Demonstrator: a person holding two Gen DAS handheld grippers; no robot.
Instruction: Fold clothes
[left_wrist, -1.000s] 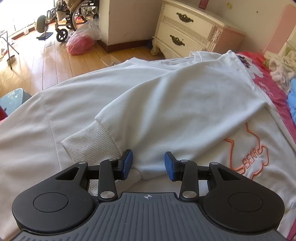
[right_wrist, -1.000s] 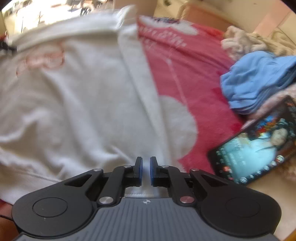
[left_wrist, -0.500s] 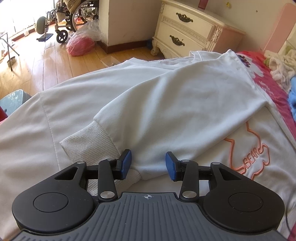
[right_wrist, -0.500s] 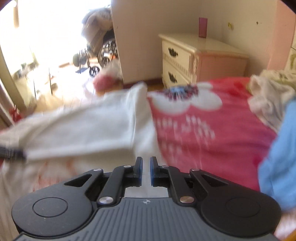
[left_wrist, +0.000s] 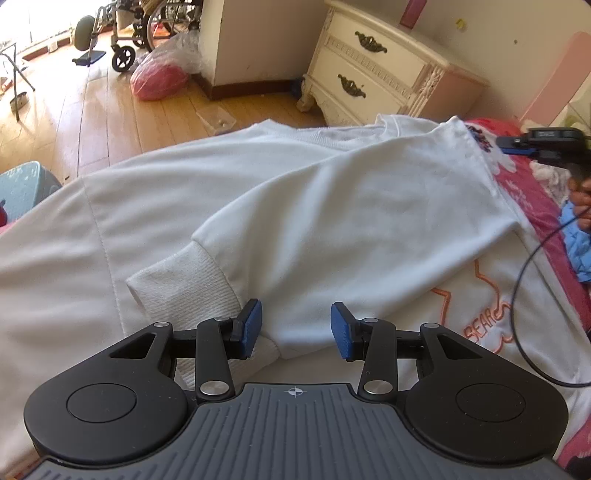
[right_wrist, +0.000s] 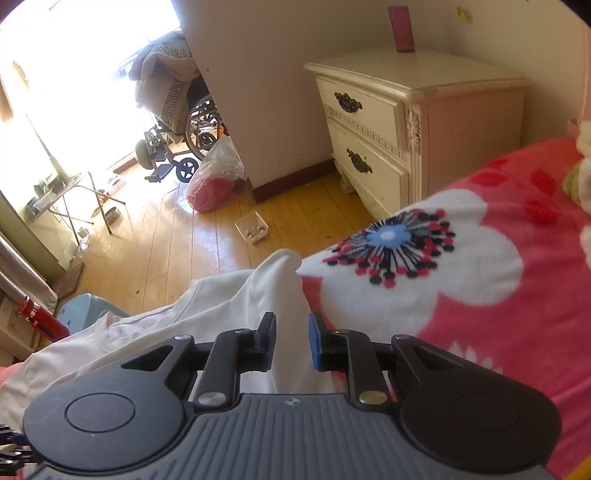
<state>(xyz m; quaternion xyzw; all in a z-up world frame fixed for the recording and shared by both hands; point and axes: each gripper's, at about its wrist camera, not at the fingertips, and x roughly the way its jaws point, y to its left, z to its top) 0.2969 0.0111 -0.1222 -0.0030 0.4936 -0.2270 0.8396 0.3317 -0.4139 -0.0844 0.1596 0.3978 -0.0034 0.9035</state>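
The white sweatshirt (left_wrist: 295, 206) is spread across the frame's middle; its folded sleeve cuff (left_wrist: 184, 280) lies just above the left gripper (left_wrist: 295, 328) — spread wide, holding nothing. The right gripper (right_wrist: 291, 341) is parted — a shoulder fold passes between, ungripped.

Left gripper (left_wrist: 295, 328) low, jaws wide apart; right gripper (right_wrist: 291, 341) level, jaws narrowly parted.

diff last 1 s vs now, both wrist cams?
The right gripper swung from over the sweatshirt body up to its shoulder edge by the flowered blanket and opened slightly; fabric of the white sweatshirt now lies between its pads. It has also entered the left view's upper right. The left gripper stayed open, parked at the folded sleeve's cuff; the sleeve is unmoved.
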